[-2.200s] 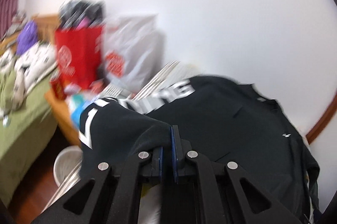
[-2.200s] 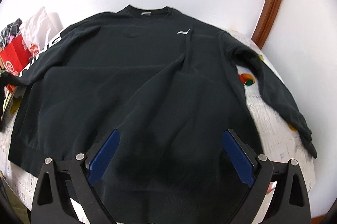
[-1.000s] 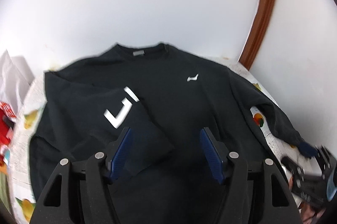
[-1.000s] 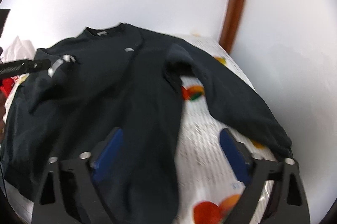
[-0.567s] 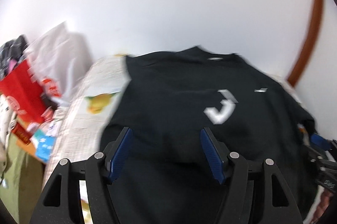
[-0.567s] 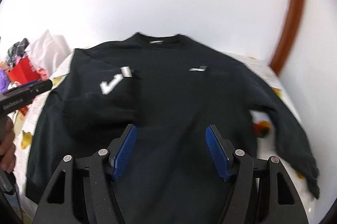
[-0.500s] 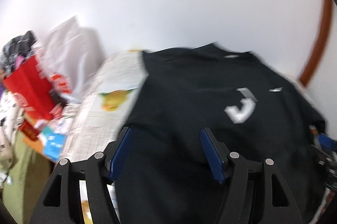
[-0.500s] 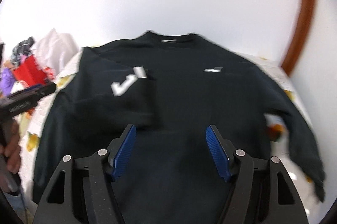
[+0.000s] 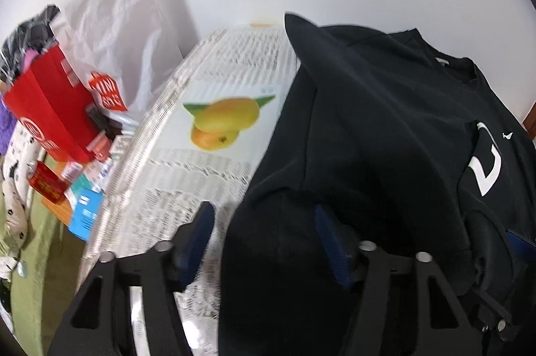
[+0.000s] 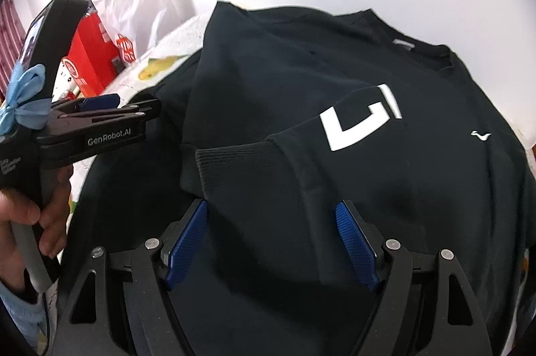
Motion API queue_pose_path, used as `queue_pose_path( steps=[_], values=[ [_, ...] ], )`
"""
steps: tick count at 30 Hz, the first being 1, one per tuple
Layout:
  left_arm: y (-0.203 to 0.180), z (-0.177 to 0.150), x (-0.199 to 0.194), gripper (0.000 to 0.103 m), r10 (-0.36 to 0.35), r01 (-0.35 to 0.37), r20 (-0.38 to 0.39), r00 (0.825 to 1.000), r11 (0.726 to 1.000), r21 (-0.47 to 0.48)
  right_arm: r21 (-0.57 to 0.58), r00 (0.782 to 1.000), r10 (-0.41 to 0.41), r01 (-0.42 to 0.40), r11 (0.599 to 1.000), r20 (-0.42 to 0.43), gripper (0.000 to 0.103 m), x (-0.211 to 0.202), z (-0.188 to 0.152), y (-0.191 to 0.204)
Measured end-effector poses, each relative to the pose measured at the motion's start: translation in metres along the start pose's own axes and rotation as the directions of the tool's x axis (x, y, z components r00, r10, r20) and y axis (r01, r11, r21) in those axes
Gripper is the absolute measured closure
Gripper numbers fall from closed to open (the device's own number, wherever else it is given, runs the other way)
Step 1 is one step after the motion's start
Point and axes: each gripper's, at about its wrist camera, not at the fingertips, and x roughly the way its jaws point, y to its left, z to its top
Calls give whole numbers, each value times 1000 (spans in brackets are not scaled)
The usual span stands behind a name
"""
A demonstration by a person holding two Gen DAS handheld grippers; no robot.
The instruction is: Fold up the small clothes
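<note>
A black sweatshirt lies flat on the printed table cover, also in the right wrist view. Its left sleeve is folded across the chest, with the ribbed cuff and white lettering on top. My left gripper is open and empty, low over the garment's left edge; it also shows in the right wrist view. My right gripper is open and empty, its blue pads either side of the folded sleeve just below the cuff. Its tip shows at the right of the left wrist view.
A table cover printed with text and mangoes lies under the sweatshirt. At the left are a red bag, a white plastic bag, small boxes and a green bedspread. A white wall stands behind.
The left gripper let go of the sleeve, now lying across the chest, and swung left and down to the garment's left edge. The right gripper moved in close over the folded sleeve.
</note>
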Motion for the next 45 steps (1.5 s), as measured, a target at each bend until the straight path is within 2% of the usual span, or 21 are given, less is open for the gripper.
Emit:
queue_pose_path(
  steps=[1,3,6,7,9,12,16,19,20,21,23,26,31,33,36,39,43,45],
  values=[
    [0,-1,2,50,-10,10,1,1000,1000,-5,-6,1000,6,-6,1000,6,41,1,0,-1],
    [1,-3,2,54,-20,20,16,1000,1000,-11,-24,1000,26,-26,999,15,53,-1,-2,-3],
    [2,-3,2,55,-29,30,19,999,999,-23,-17,997,58,-58,998,48,85,-14,-3,-14],
    [2,-4,2,55,-27,28,24,999,999,-25,9,995,82,-83,997,53,90,-22,-3,-25],
    [1,-4,2,55,-19,20,30,999,1000,-21,56,991,104,-108,993,83,91,-33,-3,-43],
    [1,-4,2,55,-15,15,31,999,1000,-18,103,989,92,-104,989,119,91,-50,-5,-76],
    [2,-4,2,55,-17,18,32,999,1000,-21,197,987,14,-46,979,162,92,-67,-9,-126],
    [2,-4,1,55,-15,16,37,999,1000,-21,331,981,-24,-43,943,193,93,-79,-14,-179],
    [2,-4,1,55,-14,15,38,999,1000,-22,355,978,-31,-45,934,205,93,-82,-15,-190],
    [1,-4,2,55,-13,14,39,999,1000,-22,377,976,-47,-38,926,214,98,-85,-17,-201],
    [1,-5,2,55,-10,11,43,999,1000,-23,422,965,-121,11,907,234,99,-95,-21,-225],
    [0,-6,2,55,-5,6,48,999,1000,-20,485,966,-136,13,874,220,99,-92,-30,-252],
    [1,-6,2,55,-10,11,48,999,1000,-24,525,963,-184,56,850,196,99,-91,-48,-274],
    [1,-6,2,55,-6,8,49,999,1000,-21,562,959,-202,57,825,199,99,-98,-57,-287],
    [0,-6,2,54,2,-1,53,999,1000,-17,570,959,-198,50,820,201,99,-104,-64,-294],
    [1,-6,2,53,0,1,52,999,1000,-20,571,952,-243,97,815,186,99,-105,-70,-299],
    [1,-6,2,53,1,0,53,999,1000,-20,606,960,-225,81,791,165,99,-98,-82,-309],
    [1,-6,2,53,5,-4,53,999,1000,-19,601,963,-234,109,792,134,99,-91,-84,-308]
  ],
)
